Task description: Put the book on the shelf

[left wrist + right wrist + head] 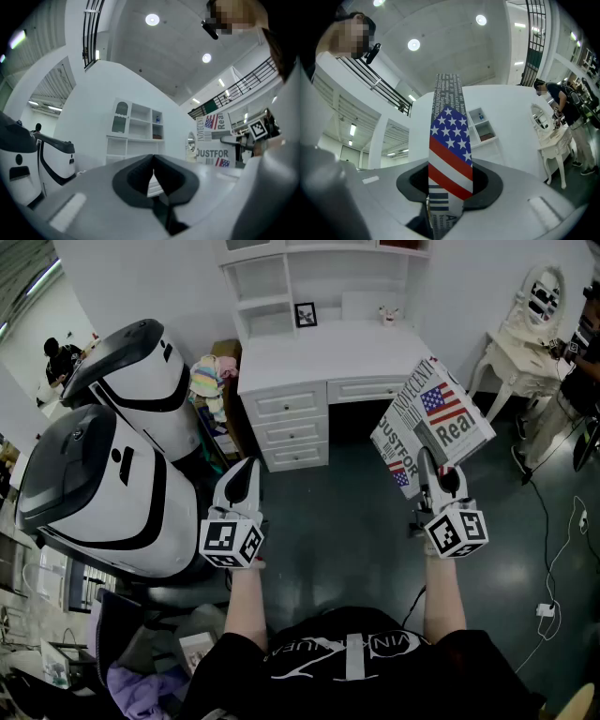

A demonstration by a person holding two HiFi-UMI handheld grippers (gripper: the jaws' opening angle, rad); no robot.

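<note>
The book [433, 421] is a thin volume with a white cover, a US flag graphic and black lettering. It is off every surface, tilted, and clamped at its lower edge between the jaws of the right gripper [431, 463]. In the right gripper view the book [450, 150] stands edge-on between the jaws. The shelf [263, 302] is a white unit with open compartments on the back of a white desk [319, 357], against the wall. Book and shelf are well apart.
</note>
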